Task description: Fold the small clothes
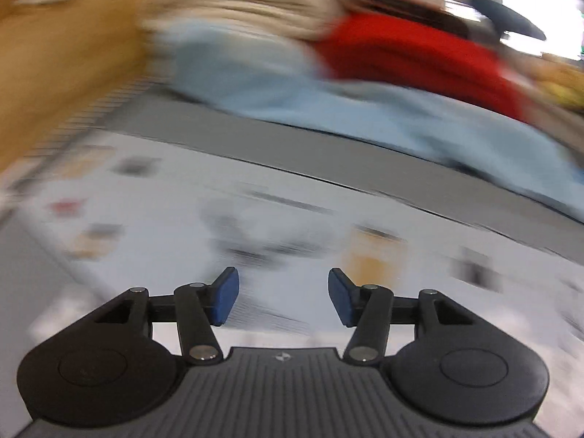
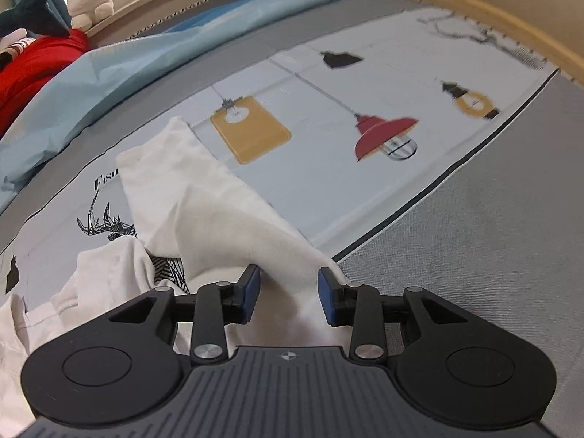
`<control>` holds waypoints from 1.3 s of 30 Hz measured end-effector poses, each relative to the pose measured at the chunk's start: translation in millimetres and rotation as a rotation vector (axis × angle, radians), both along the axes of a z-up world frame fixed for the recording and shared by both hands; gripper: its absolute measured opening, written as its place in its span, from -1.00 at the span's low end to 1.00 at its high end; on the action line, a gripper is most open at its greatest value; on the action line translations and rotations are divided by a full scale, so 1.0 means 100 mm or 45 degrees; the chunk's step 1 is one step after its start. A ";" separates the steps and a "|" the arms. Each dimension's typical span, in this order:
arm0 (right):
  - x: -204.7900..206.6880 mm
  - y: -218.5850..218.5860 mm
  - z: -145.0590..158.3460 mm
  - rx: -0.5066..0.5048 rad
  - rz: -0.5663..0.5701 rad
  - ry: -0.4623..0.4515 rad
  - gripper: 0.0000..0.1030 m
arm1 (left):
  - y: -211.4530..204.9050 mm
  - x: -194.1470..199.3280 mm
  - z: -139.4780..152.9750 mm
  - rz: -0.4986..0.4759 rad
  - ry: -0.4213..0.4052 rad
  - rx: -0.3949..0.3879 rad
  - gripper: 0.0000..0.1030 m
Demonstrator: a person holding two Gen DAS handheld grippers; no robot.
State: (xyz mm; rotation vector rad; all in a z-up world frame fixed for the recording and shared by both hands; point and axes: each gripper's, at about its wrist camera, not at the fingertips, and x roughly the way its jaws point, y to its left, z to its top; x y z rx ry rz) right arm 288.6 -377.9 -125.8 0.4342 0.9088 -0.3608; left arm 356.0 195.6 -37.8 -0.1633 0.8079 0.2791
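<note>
A small white garment [image 2: 204, 211] lies crumpled on a printed white sheet [image 2: 365, 84] with lamp pictures. One corner of the garment rises as a ridge between the blue pads of my right gripper [image 2: 288, 297], whose jaws stand apart around the cloth without pinching it. My left gripper [image 1: 283, 297] is open and empty above the same printed sheet [image 1: 146, 219]. The left wrist view is strongly motion-blurred and the white garment does not show there.
A light blue cloth [image 2: 91, 73] and a red cloth [image 2: 33, 69] lie at the far side, also in the left wrist view as a blue cloth [image 1: 292, 87] and a red cloth [image 1: 412, 51]. Plush toys [image 2: 89, 3] sit at the back left. A wooden rim [image 2: 492, 3] bounds the grey surface [image 2: 492, 237].
</note>
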 end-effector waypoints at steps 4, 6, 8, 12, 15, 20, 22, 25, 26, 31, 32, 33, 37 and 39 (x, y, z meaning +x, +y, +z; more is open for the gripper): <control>-0.01 -0.09 0.08 0.031 -0.020 -0.060 -0.29 | -0.67 0.10 -0.33 -0.353 0.117 -0.134 0.16; -0.02 -0.15 0.17 0.053 -0.023 -0.118 -0.27 | -0.94 0.08 -0.51 -0.464 0.183 -0.104 0.16; -0.04 -0.23 0.25 0.048 -0.040 -0.193 -0.17 | -1.10 0.05 -0.68 -0.539 0.228 -0.086 0.16; 0.07 -0.39 0.16 0.094 -0.010 -0.219 -0.10 | -1.26 -0.01 -0.95 -0.598 0.312 -0.026 0.05; 0.28 -0.44 -0.04 0.221 0.097 -0.147 -0.10 | -1.12 0.04 -1.16 -0.543 0.436 0.122 -0.34; 0.53 -0.35 -0.17 0.130 0.210 -0.117 -0.11 | -0.92 0.03 -1.16 -0.549 0.451 0.098 -0.13; 0.58 -0.30 -0.17 0.093 0.232 -0.131 -0.25 | -0.94 0.02 -1.16 -0.551 0.451 0.127 -0.08; 0.64 -0.24 -0.17 0.094 0.295 -0.135 -0.84 | -0.99 -0.02 -1.13 -0.561 0.450 0.164 -0.07; 0.64 -0.22 -0.16 0.085 0.312 -0.150 -0.85 | -1.00 -0.03 -1.13 -0.565 0.449 0.171 -0.07; 0.54 -0.45 0.02 0.121 0.185 -0.284 -0.86 | -0.94 0.04 -1.13 -0.559 0.445 0.146 -0.06; 0.49 -0.59 0.08 0.097 0.080 -0.324 -0.86 | -0.94 0.05 -1.14 -0.559 0.443 0.145 -0.06; 0.43 -0.72 0.13 0.069 -0.016 -0.355 -0.87 | -0.95 0.05 -1.14 -0.559 0.441 0.148 -0.06; -0.03 -1.37 0.12 -0.155 -0.612 -0.343 -0.88 | -0.96 0.04 -1.13 -0.564 0.437 0.158 -0.06; -0.27 -1.65 -0.02 -0.181 -0.845 -0.231 -0.88 | -0.95 0.05 -1.13 -0.558 0.439 0.144 -0.05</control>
